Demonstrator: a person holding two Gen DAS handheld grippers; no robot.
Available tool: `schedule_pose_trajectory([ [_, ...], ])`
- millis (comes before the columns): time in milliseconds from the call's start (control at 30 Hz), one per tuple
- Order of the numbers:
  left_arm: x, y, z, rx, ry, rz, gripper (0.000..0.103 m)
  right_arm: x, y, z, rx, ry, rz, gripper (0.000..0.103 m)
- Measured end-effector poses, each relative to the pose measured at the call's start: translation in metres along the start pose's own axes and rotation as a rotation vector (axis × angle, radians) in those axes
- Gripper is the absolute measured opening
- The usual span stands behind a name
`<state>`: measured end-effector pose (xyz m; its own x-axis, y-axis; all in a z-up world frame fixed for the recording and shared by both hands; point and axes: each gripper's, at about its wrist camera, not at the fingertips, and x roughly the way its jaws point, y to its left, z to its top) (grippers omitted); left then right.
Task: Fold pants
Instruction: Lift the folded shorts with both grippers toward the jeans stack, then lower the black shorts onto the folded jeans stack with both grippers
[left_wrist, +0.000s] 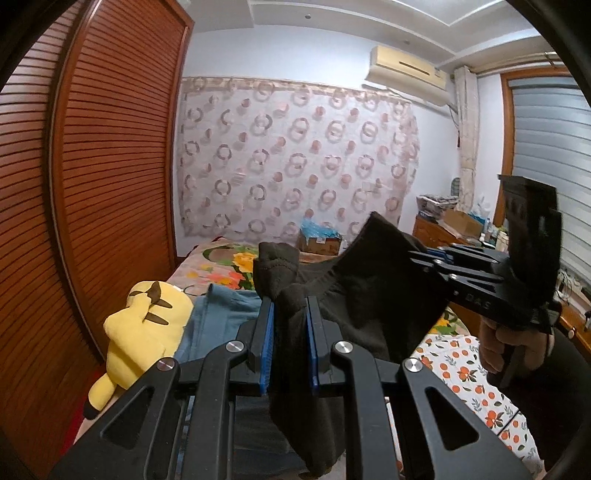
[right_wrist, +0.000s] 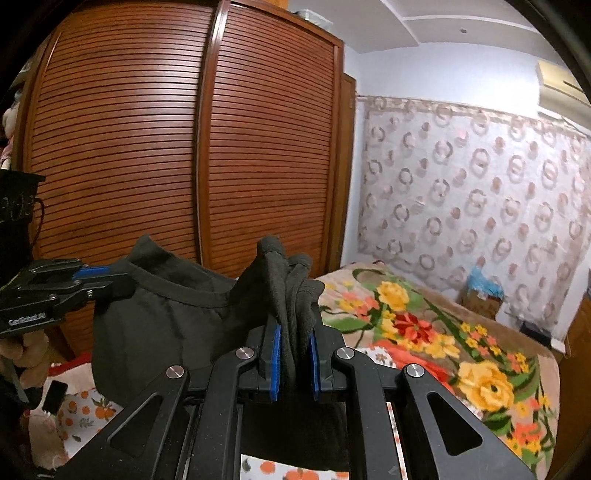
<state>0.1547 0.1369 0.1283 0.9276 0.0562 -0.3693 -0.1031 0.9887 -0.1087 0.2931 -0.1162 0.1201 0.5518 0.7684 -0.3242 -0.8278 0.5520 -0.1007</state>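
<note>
Pants (left_wrist: 354, 295) hang bunched low in the centre of my left wrist view, my left gripper (left_wrist: 290, 339) clamped on one waistband corner; my right gripper (left_wrist: 428, 258) comes in level from the right edge, pinching the other. I judge I should pull both corners apart evenly to stretch the waistband taut before laying it on the bed (left_wrist: 465, 373). In the right wrist view, the right gripper (right_wrist: 295, 354) grips gathered dark fabric at lower centre, and my left hand (right_wrist: 22, 350) sits at the left edge.
</note>
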Motion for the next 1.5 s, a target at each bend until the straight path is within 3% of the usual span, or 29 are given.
schedule_pose_trajectory([
  [233, 0.009, 0.018, -0.012, -0.049, 0.015, 0.044, 0.017, 0.041, -0.011, 0.005, -0.049, 0.003, 0.053, 0.012],
  [533, 0.019, 0.036, -0.025, -0.1, 0.045, 0.091, 0.017, 0.107, -0.022, 0.009, -0.063, 0.078, 0.107, 0.012],
  [800, 0.01, 0.041, -0.039, -0.148, 0.058, 0.091, 0.017, 0.135, -0.026, 0.015, -0.059, 0.102, 0.187, 0.012],
  [1033, 0.012, 0.048, -0.044, -0.153, 0.079, 0.137, 0.019, 0.156, -0.025, 0.012, -0.087, 0.156, 0.194, 0.013],
  [1133, 0.014, 0.05, -0.043, -0.154, 0.089, 0.142, 0.024, 0.153, -0.032, 0.015, -0.073, 0.178, 0.199, 0.025],
  [1200, 0.013, 0.051, -0.042, -0.151, 0.086, 0.126, 0.03, 0.145, -0.04, 0.02, -0.063, 0.168, 0.173, 0.039],
  [1367, 0.008, 0.045, -0.034, -0.114, 0.062, 0.1, 0.046, 0.117, -0.066, 0.022, -0.012, 0.144, 0.151, 0.041],
  [1500, 0.013, 0.036, -0.028, -0.068, 0.062, 0.093, 0.047, 0.093, -0.074, 0.008, 0.002, 0.153, 0.184, 0.041],
])
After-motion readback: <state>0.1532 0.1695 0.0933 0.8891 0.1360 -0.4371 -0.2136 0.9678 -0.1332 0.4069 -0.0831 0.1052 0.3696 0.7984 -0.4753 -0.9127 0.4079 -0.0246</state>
